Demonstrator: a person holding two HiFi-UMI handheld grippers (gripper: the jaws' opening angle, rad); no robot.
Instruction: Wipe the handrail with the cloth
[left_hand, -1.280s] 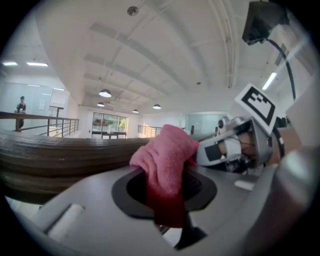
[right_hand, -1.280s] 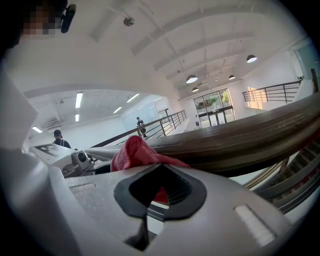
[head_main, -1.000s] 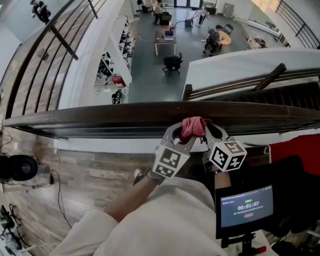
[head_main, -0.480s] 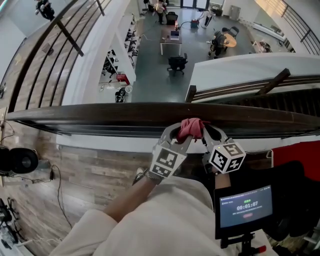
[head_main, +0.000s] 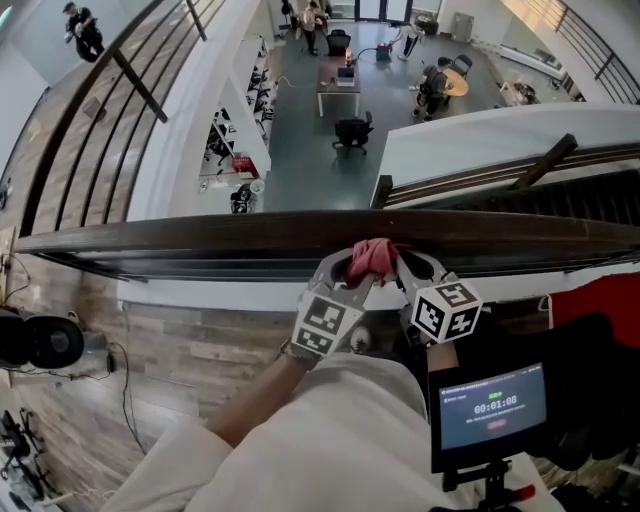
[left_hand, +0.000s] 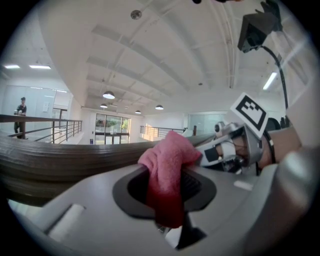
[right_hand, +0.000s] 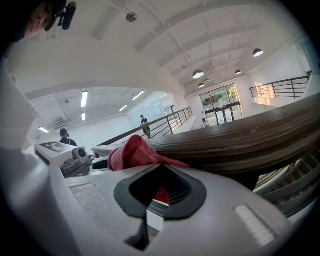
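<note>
A dark wooden handrail (head_main: 200, 240) runs across the head view from left to right. A pink-red cloth (head_main: 372, 256) is bunched against its near side, held between both grippers. My left gripper (head_main: 352, 270) is shut on the cloth (left_hand: 167, 170), which stands up out of its jaws beside the rail (left_hand: 60, 160). From the right, my right gripper (head_main: 405, 270) is shut on another corner of the cloth (right_hand: 134, 152), a red strip showing in its jaw gap. The handrail (right_hand: 250, 135) passes just beyond that gripper. The two grippers sit close together, almost touching.
Beyond the rail is a drop to a lower floor with desks (head_main: 338, 95), chairs and people. A screen with a timer (head_main: 495, 405) stands at the lower right, a red surface (head_main: 600, 295) at the right, a black round object (head_main: 40, 340) at the left.
Both grippers and the cloth have slid a little to the left along the handrail. Both stay shut on the cloth.
</note>
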